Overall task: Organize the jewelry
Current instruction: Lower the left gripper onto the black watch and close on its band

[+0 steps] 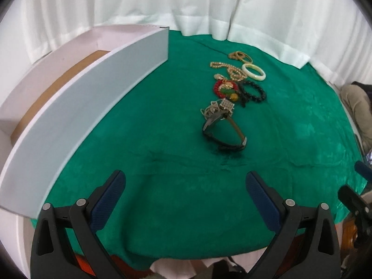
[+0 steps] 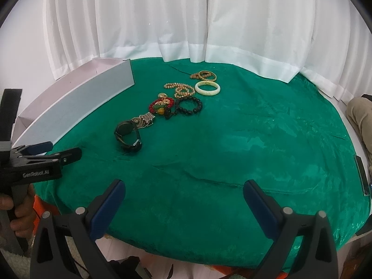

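Jewelry lies in a loose row on the green cloth (image 1: 162,139). Nearest is a black wristwatch (image 1: 223,130) (image 2: 127,134), then a silver chain pile (image 1: 217,109) (image 2: 144,119), a red bead bracelet (image 1: 224,88) (image 2: 161,105), a black bead bracelet (image 1: 252,91) (image 2: 188,105), a gold bead necklace (image 1: 232,69) (image 2: 180,89), a pale bangle (image 1: 253,71) (image 2: 207,88) and brown beads (image 1: 239,55) (image 2: 204,75). A white open box (image 1: 76,107) (image 2: 76,107) stands to the left. My left gripper (image 1: 186,186) (image 2: 44,152) is open above the near cloth. My right gripper (image 2: 184,195) is open too, with nothing between its fingers.
White curtains (image 2: 186,23) hang behind the round table. A person's hand (image 2: 16,211) holds the left gripper's handle. A trouser leg (image 2: 360,116) shows at the right edge. A dark flat strip (image 2: 362,176) lies at the cloth's right rim.
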`<action>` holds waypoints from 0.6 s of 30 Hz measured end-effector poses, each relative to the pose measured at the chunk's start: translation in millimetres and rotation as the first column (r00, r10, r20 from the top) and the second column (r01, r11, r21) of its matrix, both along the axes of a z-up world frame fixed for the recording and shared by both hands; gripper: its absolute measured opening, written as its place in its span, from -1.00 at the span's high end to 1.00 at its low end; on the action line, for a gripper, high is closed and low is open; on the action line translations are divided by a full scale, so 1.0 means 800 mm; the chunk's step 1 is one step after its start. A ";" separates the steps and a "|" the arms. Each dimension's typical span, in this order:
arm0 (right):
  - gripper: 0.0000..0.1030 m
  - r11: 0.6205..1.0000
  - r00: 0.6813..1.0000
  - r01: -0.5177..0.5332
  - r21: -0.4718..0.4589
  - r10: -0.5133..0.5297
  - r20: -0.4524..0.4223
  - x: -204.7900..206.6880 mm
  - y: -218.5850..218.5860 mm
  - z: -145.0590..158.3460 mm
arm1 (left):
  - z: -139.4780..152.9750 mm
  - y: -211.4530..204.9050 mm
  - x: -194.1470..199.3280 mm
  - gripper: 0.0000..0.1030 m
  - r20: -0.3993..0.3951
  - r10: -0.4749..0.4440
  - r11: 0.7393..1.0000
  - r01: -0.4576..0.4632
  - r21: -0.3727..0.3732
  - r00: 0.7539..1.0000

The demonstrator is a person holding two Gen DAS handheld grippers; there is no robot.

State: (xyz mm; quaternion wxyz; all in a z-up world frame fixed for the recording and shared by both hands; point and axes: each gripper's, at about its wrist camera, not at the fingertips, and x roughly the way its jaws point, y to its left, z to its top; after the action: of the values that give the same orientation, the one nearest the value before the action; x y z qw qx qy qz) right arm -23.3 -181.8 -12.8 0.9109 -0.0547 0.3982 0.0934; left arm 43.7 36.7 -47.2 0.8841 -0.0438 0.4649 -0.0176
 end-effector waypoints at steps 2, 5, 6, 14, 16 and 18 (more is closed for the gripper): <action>-1.00 1.000 1.000 0.003 0.006 -0.003 0.001 -0.002 -0.003 0.000 | -0.002 0.001 0.013 -0.99 -0.012 -0.031 0.999 0.031 -0.015 0.999; -1.00 1.000 1.000 0.015 0.014 -0.015 0.003 -0.002 -0.011 0.000 | -0.007 0.003 0.034 -0.99 -0.034 -0.088 0.996 0.088 -0.025 0.996; -1.00 1.000 1.000 0.018 0.016 -0.018 0.005 -0.003 -0.014 0.002 | -0.009 0.003 0.041 -0.99 -0.043 -0.111 0.994 0.110 -0.023 0.993; -1.00 0.999 1.000 0.029 0.035 -0.029 -0.009 -0.002 -0.021 -0.004 | -0.026 0.001 0.096 -0.99 -0.060 -0.208 0.978 0.208 -0.011 0.976; -1.00 0.999 1.000 0.023 0.034 -0.023 -0.012 -0.002 -0.019 -0.004 | -0.037 -0.009 0.111 -0.99 -0.070 -0.227 0.974 0.228 0.005 0.971; -1.00 0.999 1.000 0.019 0.028 -0.018 -0.010 -0.003 -0.017 -0.004 | -0.048 -0.017 0.122 -0.98 -0.080 -0.245 0.968 0.248 0.028 0.966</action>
State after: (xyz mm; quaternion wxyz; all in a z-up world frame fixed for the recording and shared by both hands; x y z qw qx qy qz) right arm -25.6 -195.5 -16.0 0.9105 -0.0378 0.4017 0.0908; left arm 141.6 22.8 -85.6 0.8575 0.0305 0.5001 -0.1167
